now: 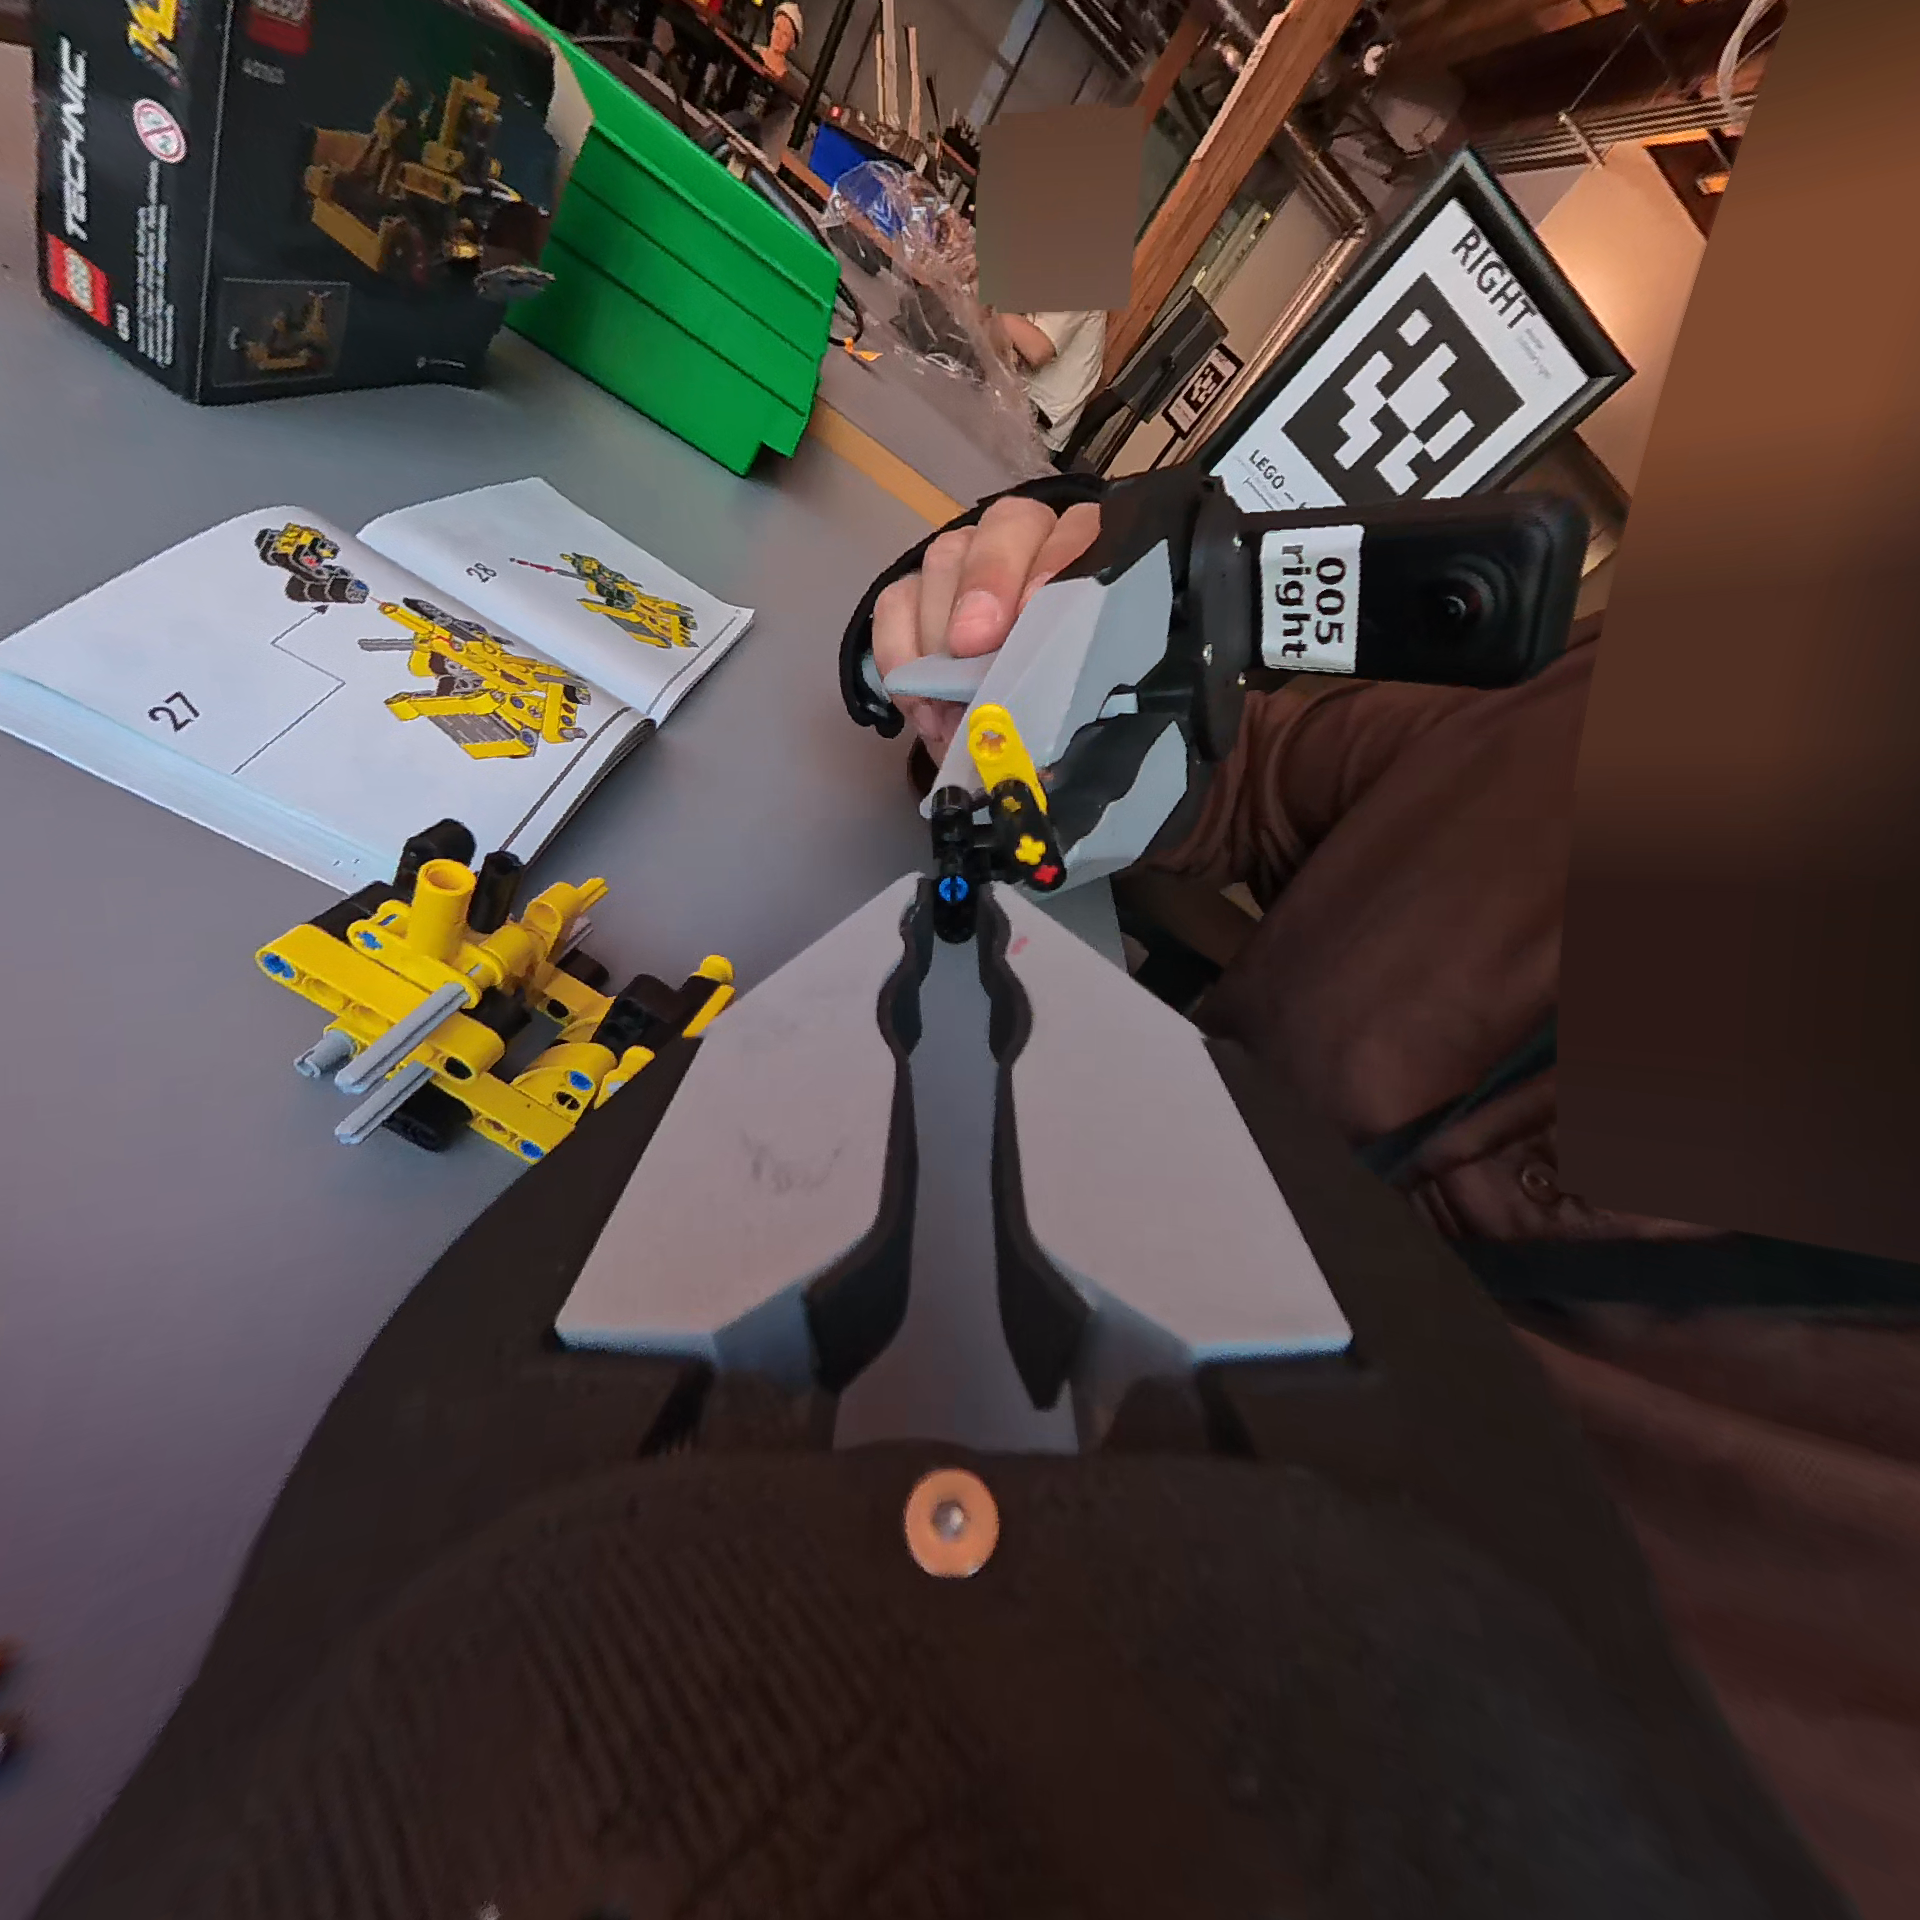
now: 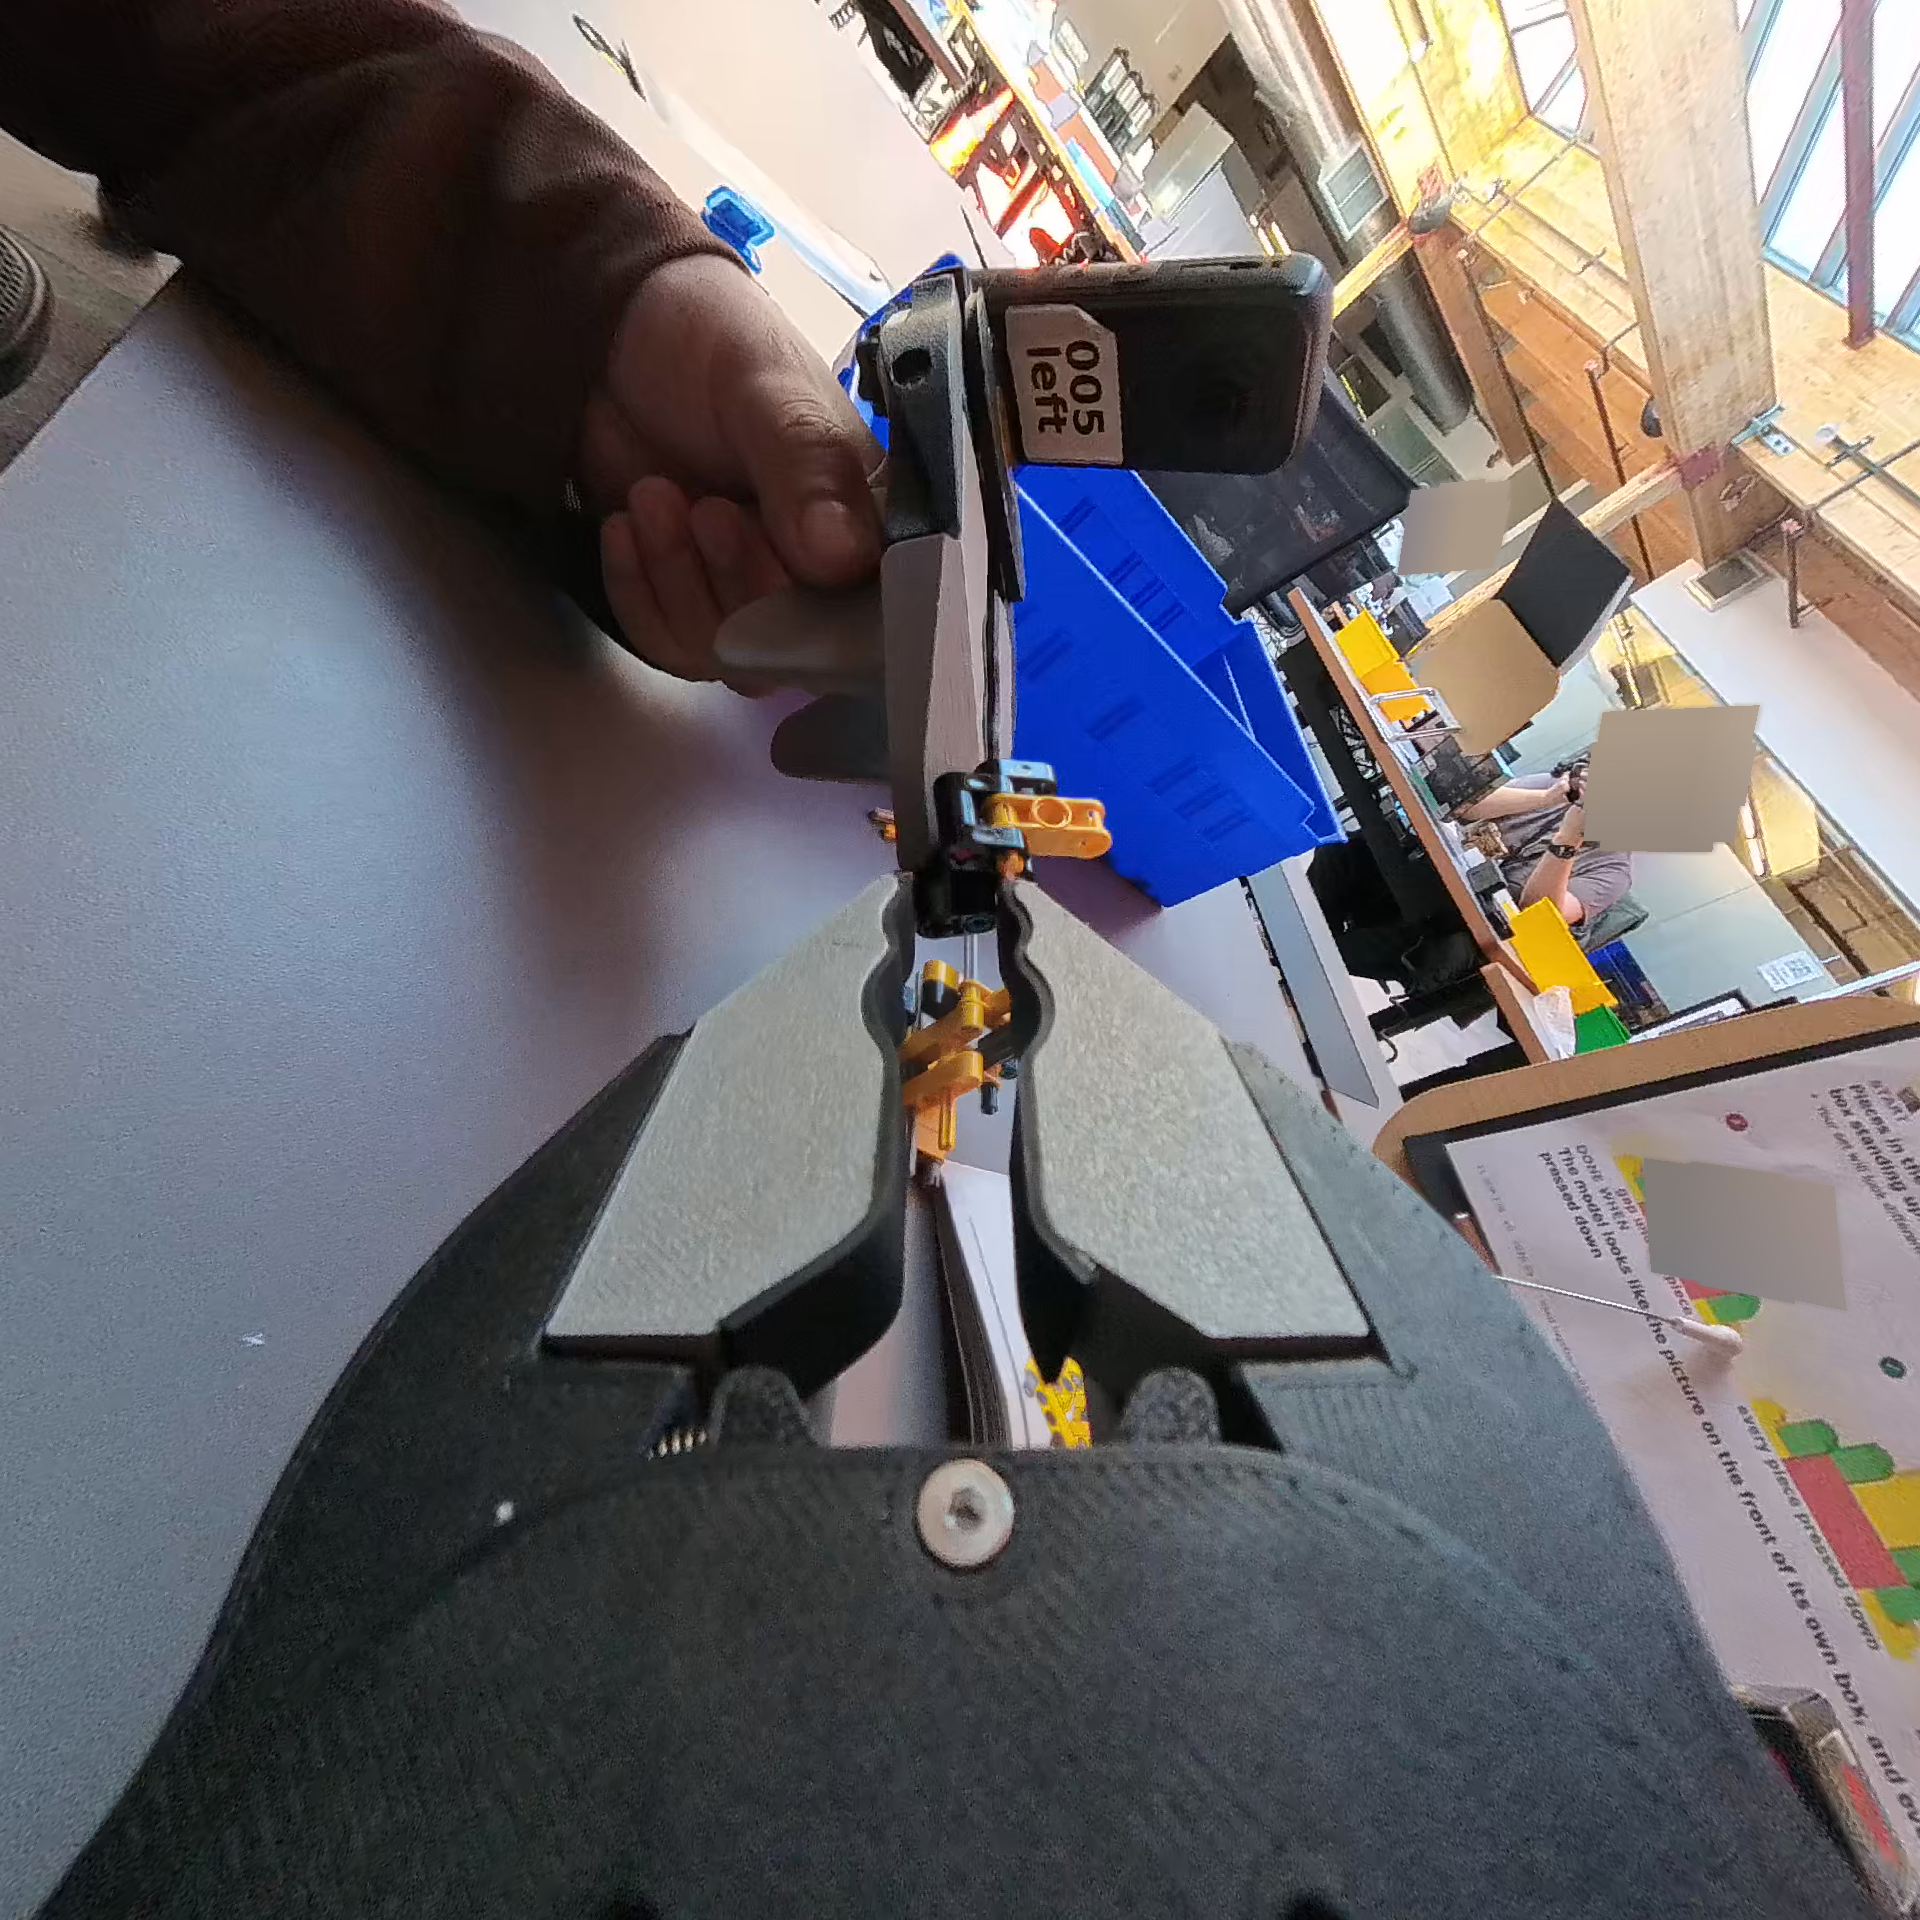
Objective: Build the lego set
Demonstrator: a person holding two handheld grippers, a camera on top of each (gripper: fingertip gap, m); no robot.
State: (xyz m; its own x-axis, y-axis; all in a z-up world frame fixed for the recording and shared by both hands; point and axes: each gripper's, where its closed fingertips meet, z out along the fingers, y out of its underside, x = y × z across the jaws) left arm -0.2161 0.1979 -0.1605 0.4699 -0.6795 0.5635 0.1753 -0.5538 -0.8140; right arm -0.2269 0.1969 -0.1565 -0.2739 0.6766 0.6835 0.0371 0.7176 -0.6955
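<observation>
— Yellow and black, that small assembly [image 1: 989, 821]: where is it?

— Up off the grey table [image 1: 187, 1195], pinched between my two grippers. My left gripper [image 1: 953, 914] is clamped on its black end with the blue pin; my right gripper [image 2: 956, 904] grips the same piece from the opposite side.

— And the main build?

— The yellow model [image 1: 468, 1008] lies on the table just beside the open instruction booklet [image 1: 343, 665], with the set's box [image 1: 281, 187] standing farther back.

A grey table [image 1: 156, 1299] carries an open instruction booklet [image 1: 343, 665], a yellow-and-black lego assembly [image 1: 468, 1018] just beside it (touching, it seems), a dark set box [image 1: 270, 187] and green bins [image 1: 686, 301].
</observation>
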